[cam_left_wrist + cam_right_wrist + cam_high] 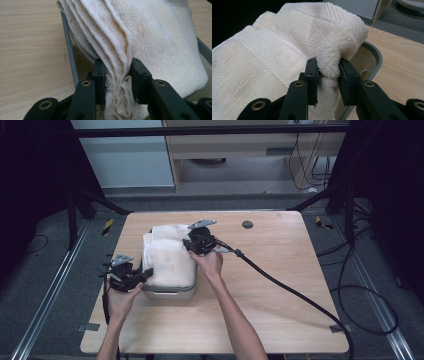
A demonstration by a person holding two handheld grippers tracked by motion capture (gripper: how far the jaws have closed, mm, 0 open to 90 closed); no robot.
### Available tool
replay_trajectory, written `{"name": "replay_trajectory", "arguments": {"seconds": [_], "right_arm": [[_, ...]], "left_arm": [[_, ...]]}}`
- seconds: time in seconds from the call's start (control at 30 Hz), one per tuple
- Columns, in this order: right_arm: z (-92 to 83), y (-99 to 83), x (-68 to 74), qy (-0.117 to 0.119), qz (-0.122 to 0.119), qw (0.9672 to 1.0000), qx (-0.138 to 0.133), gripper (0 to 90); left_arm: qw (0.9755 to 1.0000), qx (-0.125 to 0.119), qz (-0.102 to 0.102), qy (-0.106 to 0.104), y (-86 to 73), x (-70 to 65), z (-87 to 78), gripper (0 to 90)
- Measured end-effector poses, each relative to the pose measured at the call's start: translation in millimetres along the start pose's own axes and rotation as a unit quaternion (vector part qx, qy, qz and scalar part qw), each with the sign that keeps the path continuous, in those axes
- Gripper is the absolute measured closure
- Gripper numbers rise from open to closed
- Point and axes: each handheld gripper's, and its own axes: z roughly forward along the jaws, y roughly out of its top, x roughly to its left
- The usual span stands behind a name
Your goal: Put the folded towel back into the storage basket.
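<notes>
L gripper [115,75] pinches bunched edge of cream terry towel [167,260]; R gripper [328,72] pinches opposite fold. Towel sits atop grey metal tub [170,292] on wooden counter [280,270], prob. gripped at both ends to lift evenly.

A light wooden table [280,285] stands on grey carpet [45,285] mid-frame. Upper centre holds a pale wooden cabinet [240,150] beside a white panel [125,155]. Black curtains [30,165] darken both upper corners. Cables [370,285] loop at right.
</notes>
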Motion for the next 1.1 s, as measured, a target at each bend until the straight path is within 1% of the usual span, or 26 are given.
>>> {"name": "replay_trajectory", "arguments": {"seconds": [0.1, 0.13, 0.33, 0.57, 0.73, 0.9, 1.1], "right_arm": [[1.1, -1.0, 0.0, -0.002, -0.001, 1.0, 0.002, 70.9], [1.7, -2.2, 0.0, -0.002, 0.0, 1.0, 0.007, 70.9], [3.2, -7.0, -1.8, 0.0, 0.004, 0.9999, 0.011, 70.9], [8.0, -13.8, -1.6, -0.004, 0.0, 0.9998, 0.02, 70.5], [10.6, -18.4, -3.4, -0.003, 0.006, 0.9998, 0.021, 70.1], [11.7, -19.4, -3.2, -0.006, 0.002, 0.9998, 0.019, 69.5], [14.4, -21.7, -3.4, -0.013, -0.009, 0.9995, 0.026, 67.7]], "left_arm": [[1.0, 0.003, 0.0, 0.0, -0.7, 0.2, 1.5, 68.0], [1.0, 0.009, 0.001, 0.0, -1.3, 0.3, 3.1, 68.0], [0.9998, 0.021, 0.001, -0.002, -2.8, 1.2, 6.7, 68.0], [0.9994, 0.034, 0.004, 0.005, -4.8, 1.3, 11.9, 67.9], [0.9994, 0.034, 0.005, 0.007, -4.7, 0.3, 12.3, 67.7], [0.9993, 0.035, 0.006, 0.011, -4.6, -0.5, 12.3, 66.4], [0.9991, 0.038, 0.007, 0.019, -4.6, -1.8, 12.1, 64.7]]}}
